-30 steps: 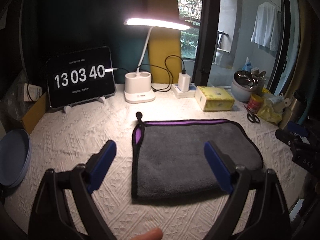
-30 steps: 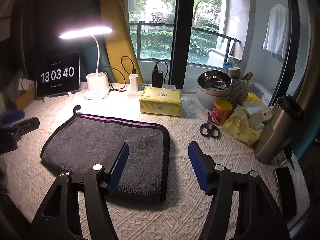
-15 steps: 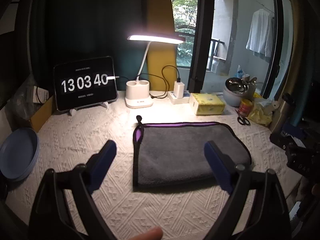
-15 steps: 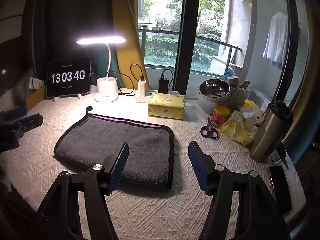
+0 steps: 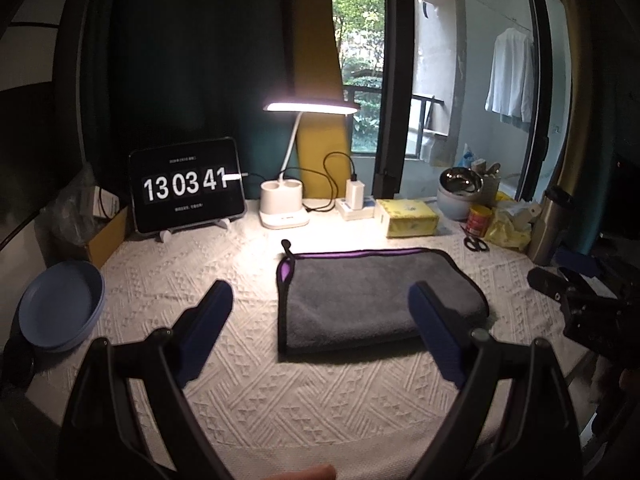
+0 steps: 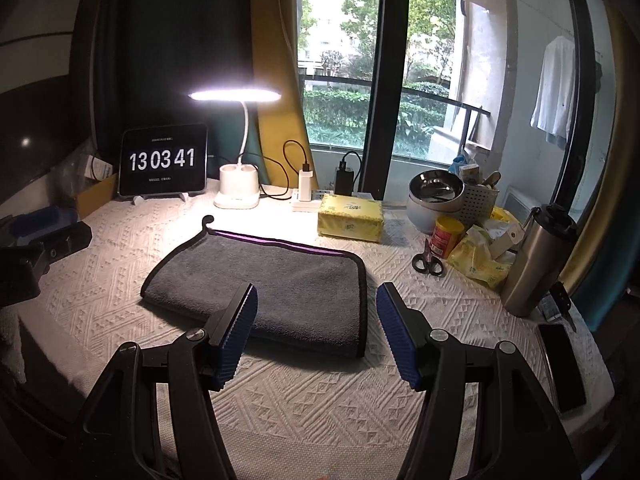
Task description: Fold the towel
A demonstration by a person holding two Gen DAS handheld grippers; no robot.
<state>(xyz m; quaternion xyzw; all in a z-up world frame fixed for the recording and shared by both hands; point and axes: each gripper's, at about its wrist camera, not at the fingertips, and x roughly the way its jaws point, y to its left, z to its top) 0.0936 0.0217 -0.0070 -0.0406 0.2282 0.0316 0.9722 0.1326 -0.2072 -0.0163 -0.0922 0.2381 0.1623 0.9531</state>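
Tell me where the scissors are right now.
In the right wrist view the scissors lie on the white tablecloth, right of the folded grey towel, just in front of the red can.

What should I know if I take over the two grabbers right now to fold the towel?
Left gripper: open, holding nothing, raised above the table.
Right gripper: open, holding nothing, near the towel's right end.
Towel: grey with a purple strip along the far edge, lying flat on the white tablecloth, apparently already folded once.
Nearby: scissors and yellow tissue box, both clear of the towel.
Left to do: probably another fold, or nothing if one fold is enough.
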